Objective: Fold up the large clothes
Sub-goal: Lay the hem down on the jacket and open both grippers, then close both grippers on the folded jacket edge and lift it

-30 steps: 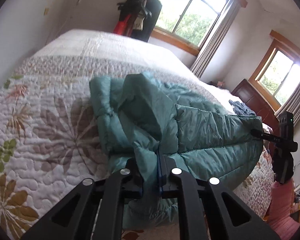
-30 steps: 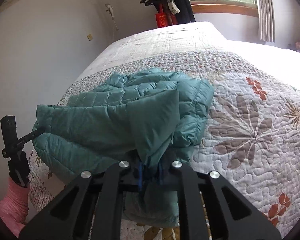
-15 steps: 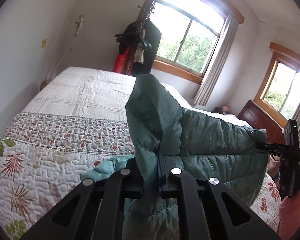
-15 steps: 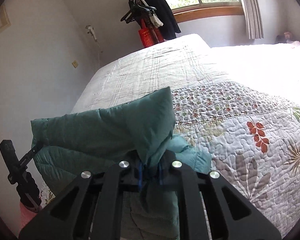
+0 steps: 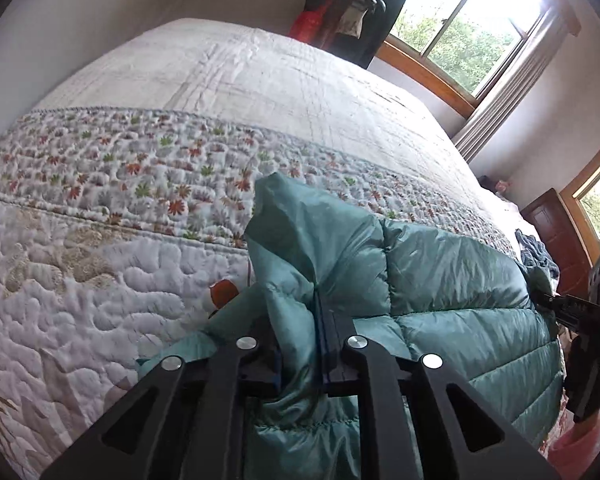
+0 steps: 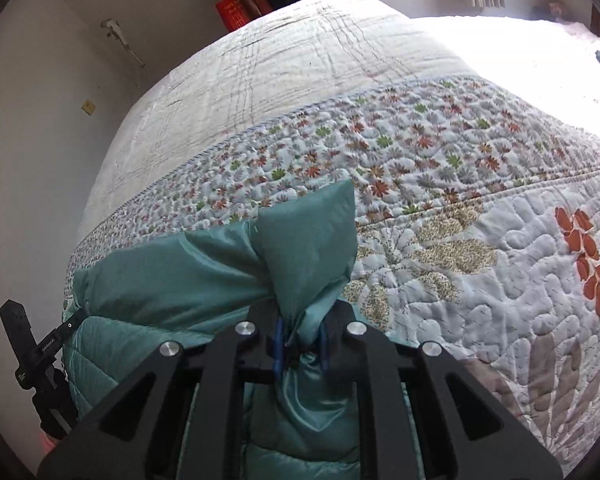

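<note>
We see the left gripper pinching a bunched corner of the teal down jacket at lower centre — the right gripper likewise clamped on its other corner — stretched above the floral quilted bed.

My left hand-held gripper pinches a bunched corner of the teal quilted jacket above the bed. At the far right, my right hand-held gripper grips the jacket's other end.
</note>
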The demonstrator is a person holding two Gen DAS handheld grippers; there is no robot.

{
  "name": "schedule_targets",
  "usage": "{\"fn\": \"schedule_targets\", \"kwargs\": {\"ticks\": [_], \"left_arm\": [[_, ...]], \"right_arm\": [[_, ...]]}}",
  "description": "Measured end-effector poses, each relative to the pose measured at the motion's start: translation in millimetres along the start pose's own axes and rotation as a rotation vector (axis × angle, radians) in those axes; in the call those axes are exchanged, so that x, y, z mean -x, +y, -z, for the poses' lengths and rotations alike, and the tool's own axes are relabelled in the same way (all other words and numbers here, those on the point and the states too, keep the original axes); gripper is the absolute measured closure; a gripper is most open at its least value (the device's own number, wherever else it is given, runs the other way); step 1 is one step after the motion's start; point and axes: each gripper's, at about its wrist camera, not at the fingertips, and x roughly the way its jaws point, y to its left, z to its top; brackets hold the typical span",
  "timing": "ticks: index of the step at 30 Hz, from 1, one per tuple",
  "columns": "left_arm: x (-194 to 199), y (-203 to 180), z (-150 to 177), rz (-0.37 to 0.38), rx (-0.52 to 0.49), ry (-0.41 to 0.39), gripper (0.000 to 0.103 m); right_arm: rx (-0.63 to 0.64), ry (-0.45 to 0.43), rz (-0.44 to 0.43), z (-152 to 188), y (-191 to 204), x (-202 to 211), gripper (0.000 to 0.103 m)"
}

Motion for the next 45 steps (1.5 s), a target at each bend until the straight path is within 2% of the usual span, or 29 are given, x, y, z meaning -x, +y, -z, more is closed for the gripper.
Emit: {"fn": "schedule_targets", "kwargs": {"ticks": [5,9,12,14,17,24,27,29,31,32,34,39,45], "left_arm": [[-4.9,5.9,2.9,0.005,0.022,0.011,0.084],[22.4,9.0,5.6,0.021,0.045,-0.01,0.082],[54.4,11.0,12.6,0.027,0.032,-0.043,0.073],[80.3,10.2,27.1,0.032,0.006,-0.064,0.062],[106.3,9.8,55.8,0.024,-0.035,-0.061,0.053],[123.5,20.5,126.6,0.092,-0.025,-0.007,0.051],[120.5,18.5,141.9,0.118,-0.016,0.0,0.054],[114.6,17.6,148.3,0.13,-0.004,0.012,0.077],[108.5,18.0,150.5,0.139,0.014,0.02,0.086],[107.8,17.6,149.8,0.142,0.015,0.018,0.092],[112.2,15.0,148.4,0.148,0.005,0.005,0.096],[132.1,12.4,148.3,0.201,-0.021,-0.019,0.099],[117.6,26.7,160.1,0.207,-0.016,0.032,0.098]], "right_arm": [[-0.047,0.017,-0.021,5.0,-10.5,-11.9,0.079],[-0.04,-0.05,-0.028,11.4,-13.6,25.7,0.071],[-0.013,-0.069,-0.046,27.2,-20.4,58.4,0.069],[-0.002,-0.07,-0.076,45.1,-24.3,77.5,0.067],[0.028,-0.058,-0.127,81.9,-28.4,100.0,0.064],[0.074,-0.011,-0.209,167.3,-27.8,113.3,0.061],[0.08,0.002,-0.21,182.2,-26.7,109.0,0.062],[0.081,0.009,-0.215,186.1,-26.0,104.9,0.074],[0.066,0.017,-0.233,184.1,-27.0,103.8,0.086],[0.063,0.019,-0.239,183.3,-26.0,105.3,0.089],[0.073,0.005,-0.25,181.8,-22.8,114.6,0.095],[0.114,-0.041,-0.264,184.9,-16.5,141.7,0.097],[0.091,0.018,-0.24,192.4,-27.8,122.8,0.097]]}}
